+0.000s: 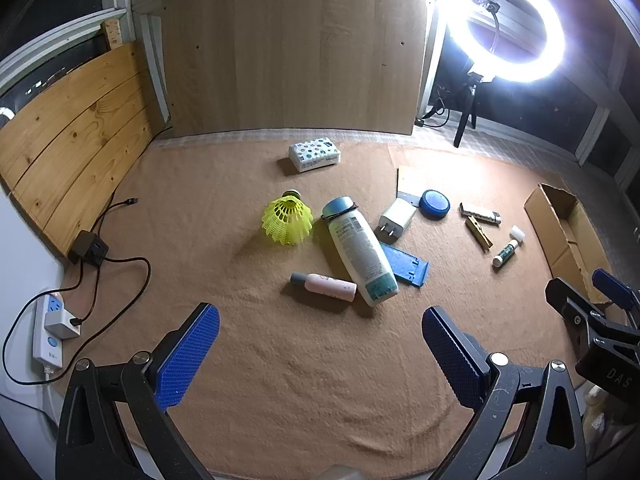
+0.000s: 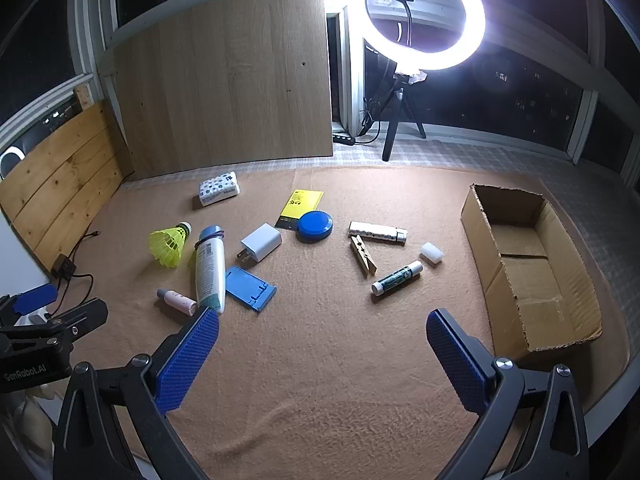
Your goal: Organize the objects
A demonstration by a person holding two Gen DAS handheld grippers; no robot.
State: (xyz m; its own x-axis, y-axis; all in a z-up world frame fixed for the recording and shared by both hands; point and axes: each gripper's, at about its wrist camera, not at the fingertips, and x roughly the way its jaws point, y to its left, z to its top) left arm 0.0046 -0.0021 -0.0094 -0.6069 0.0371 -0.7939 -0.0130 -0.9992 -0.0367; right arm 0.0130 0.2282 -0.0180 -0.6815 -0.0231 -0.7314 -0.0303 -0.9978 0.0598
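Both tools stand wide apart with nothing between their blue pads: the left tool (image 1: 320, 356) and the right tool (image 2: 322, 360) each fill the bottom of their own view, above the tan cloth of the tabletop (image 2: 320, 400).

Only the right wrist view shows the cardboard box (image 2: 560, 320) whole, at right of the frame; its open inside holds nothing. The left wrist view catches just part of that box at the right edge, but alone shows the white power strip (image 1: 48, 332) at lower left.

Mid-frame in the right view lie a pink small bottle (image 2: 178, 301), touching a white bottle with a blue cap (image 2: 210, 272), then a blue stand (image 2: 250, 288), a glue stick (image 2: 396, 278) with its white cap (image 2: 432, 253) apart, a wooden clothespin (image 2: 363, 261), a white charger (image 2: 261, 248) and a yellow shuttlecock (image 2: 168, 246). Farther back sit a blue round lid (image 2: 315, 226), a yellow card (image 2: 300, 204) that glare washes out in the left view, and a dotted tissue pack (image 2: 219, 189). A ring light (image 2: 420, 16) glows at top.
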